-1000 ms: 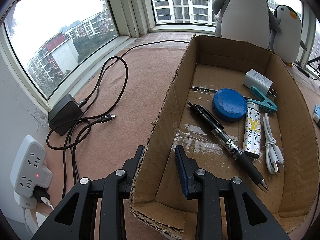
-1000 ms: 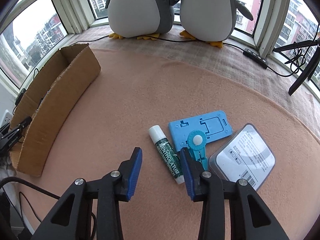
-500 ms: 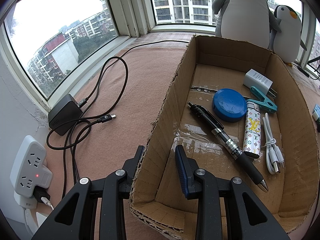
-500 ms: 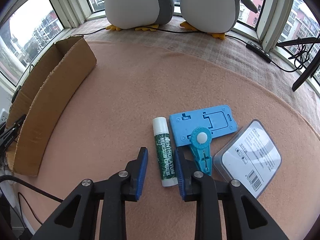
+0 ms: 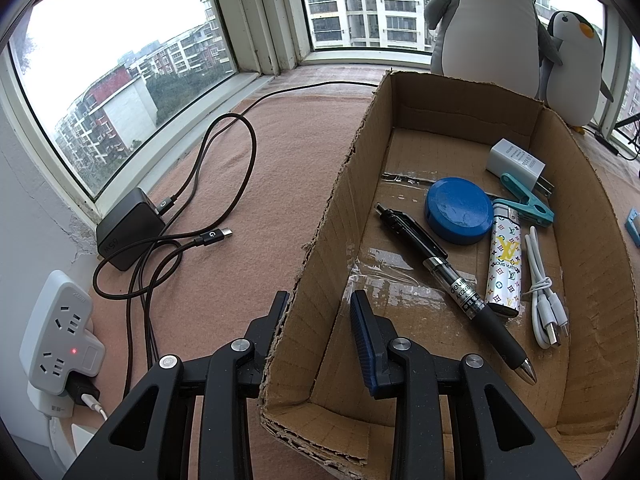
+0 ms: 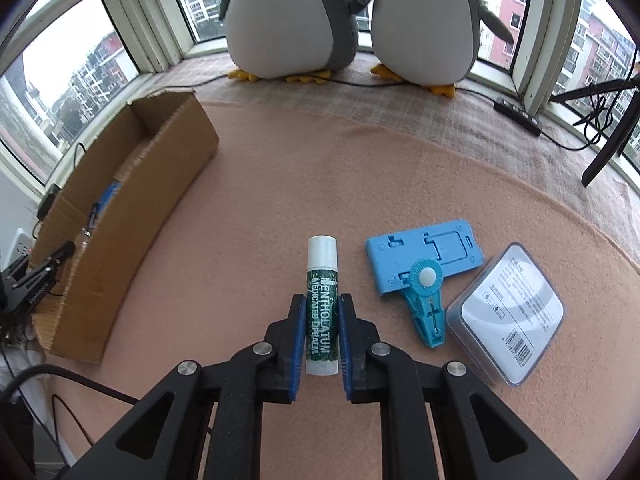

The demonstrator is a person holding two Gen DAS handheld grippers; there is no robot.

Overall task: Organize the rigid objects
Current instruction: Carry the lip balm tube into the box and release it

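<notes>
R tongs [image 6: 321,322] just closed; L tongs [image 5: 320,314] clamped — both tilted down.

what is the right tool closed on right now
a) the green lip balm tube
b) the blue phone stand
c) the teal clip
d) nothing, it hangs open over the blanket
a: in the right wrist view the right tool has its two blue pads pressed against the sides of the green lip balm tube, while the blue phone stand and teal clip lie untouched beside it.
</notes>
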